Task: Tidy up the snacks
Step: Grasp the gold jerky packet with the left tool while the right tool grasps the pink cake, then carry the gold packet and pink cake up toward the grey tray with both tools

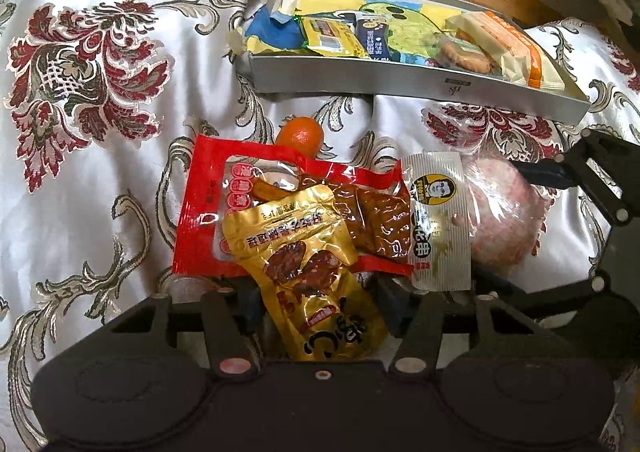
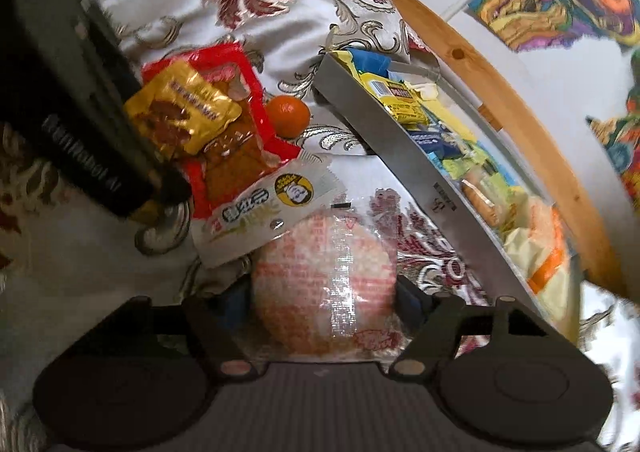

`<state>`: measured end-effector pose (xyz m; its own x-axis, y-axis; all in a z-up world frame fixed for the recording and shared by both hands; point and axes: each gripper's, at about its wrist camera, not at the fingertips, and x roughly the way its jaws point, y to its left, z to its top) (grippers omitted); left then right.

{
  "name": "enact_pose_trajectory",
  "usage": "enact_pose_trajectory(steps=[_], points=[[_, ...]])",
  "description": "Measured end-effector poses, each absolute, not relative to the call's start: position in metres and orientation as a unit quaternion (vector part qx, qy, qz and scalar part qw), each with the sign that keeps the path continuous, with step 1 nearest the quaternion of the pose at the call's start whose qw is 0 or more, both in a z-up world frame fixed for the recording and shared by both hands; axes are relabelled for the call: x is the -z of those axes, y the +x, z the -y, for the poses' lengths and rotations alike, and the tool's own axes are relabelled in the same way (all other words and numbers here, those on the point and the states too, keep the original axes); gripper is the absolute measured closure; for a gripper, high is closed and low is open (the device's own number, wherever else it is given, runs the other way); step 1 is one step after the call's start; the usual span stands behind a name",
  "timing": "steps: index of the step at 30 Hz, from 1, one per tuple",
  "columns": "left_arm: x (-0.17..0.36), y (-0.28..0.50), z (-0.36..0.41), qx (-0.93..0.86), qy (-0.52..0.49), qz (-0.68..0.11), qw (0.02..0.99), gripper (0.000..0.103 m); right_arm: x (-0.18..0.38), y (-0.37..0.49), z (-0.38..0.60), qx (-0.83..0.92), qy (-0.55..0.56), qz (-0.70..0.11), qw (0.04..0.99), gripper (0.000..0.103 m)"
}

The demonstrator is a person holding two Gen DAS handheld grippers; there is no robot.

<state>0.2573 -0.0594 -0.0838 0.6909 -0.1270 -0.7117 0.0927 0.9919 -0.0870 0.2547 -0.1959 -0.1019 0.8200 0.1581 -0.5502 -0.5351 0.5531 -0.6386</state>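
Gold pouch [image 1: 316, 272] between left fingers [image 1: 250, 302]; round cake [image 2: 324, 280] between right fingers [image 2: 410, 298].

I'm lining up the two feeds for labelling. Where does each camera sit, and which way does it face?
Left wrist: sits on the left gripper, looking forward over the gold pouch between its fingers toward the grey tray; the right gripper shows at right.
Right wrist: sits on the right gripper, looking over the round wrapped pastry between its fingers, the tray running along its right; the left gripper's body shows at upper left.
Shared: pouch, pastry, tray, red packet, white sachet, orange.
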Motion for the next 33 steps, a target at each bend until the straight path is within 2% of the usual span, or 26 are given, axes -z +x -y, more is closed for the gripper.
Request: enact_pose_trajectory(steps=[4, 14, 26, 33], points=[[0.081, 0.251, 0.063, 0.064, -0.007, -0.377, 0.924, 0.054, 0.105, 0.245, 0.193, -0.180, -0.463, -0.210, 0.842, 0.026], [0.078, 0.236, 0.078, 0.076, 0.053, -0.345, 0.934, 0.059, 0.104, 0.234, 0.194, -0.145, -0.485, -0.202, 0.838, 0.026], [0.077, 0.216, 0.101, 0.090, 0.163, -0.290, 0.939, 0.061, 0.099, 0.221, 0.192, -0.125, -0.506, -0.157, 0.839, 0.026], [0.077, 0.215, 0.101, 0.089, 0.171, -0.278, 0.941, 0.061, 0.099, 0.224, 0.190, -0.118, -0.509, -0.144, 0.841, 0.026]])
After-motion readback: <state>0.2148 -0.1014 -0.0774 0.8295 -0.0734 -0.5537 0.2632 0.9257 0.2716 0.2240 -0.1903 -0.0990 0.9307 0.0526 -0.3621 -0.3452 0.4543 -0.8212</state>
